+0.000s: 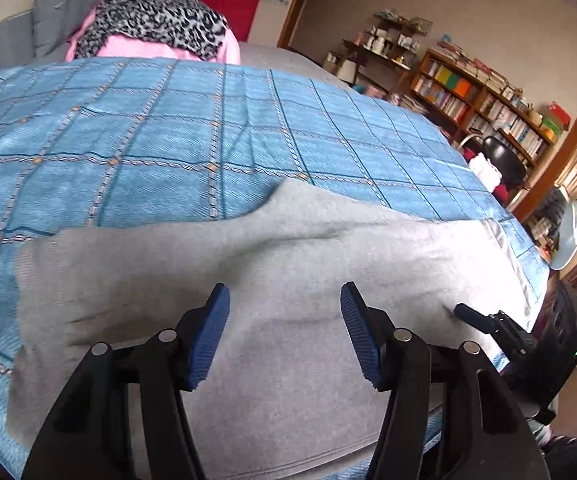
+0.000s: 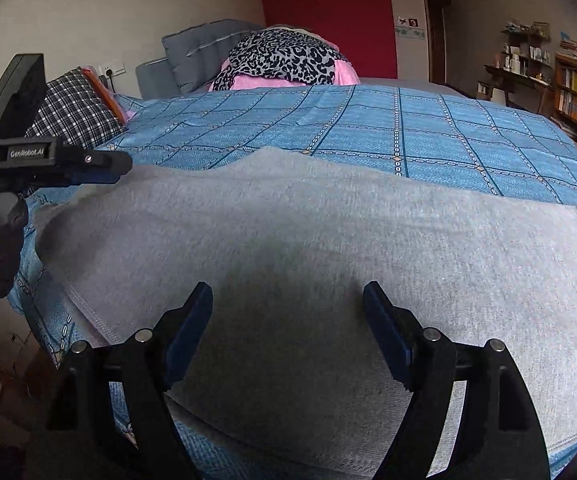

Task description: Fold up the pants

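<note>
I have the grey pants (image 1: 280,280) lying flat on the bed (image 1: 128,128), along its near edge, spread over the blue checked cover. Their long axis runs left to right across both views, crosswise to the way my grippers point. The left gripper (image 1: 284,324) hovers over the cloth with its jaws spread wide and nothing between them; the right gripper (image 2: 288,320) is likewise released and empty, above the same grey fabric. From the left wrist view the cloth reaches out toward the left edge of the bed; from the right wrist view a stitched hem shows at the lower left and the fabric runs on to the right. The pants lie directly below and ahead of both grippers, so I judge neither arm clearly nearer; each sits over its own half. The coming grasp, as I judge it, turns on taking edges along that long axis.

At the head of the bed there is a pile of pink and leopard-print bedding (image 2: 284,60) and a checked pillow (image 2: 76,108). A bookshelf (image 1: 484,100) stands against the far wall, with a red panel (image 2: 328,20) behind the bed.
</note>
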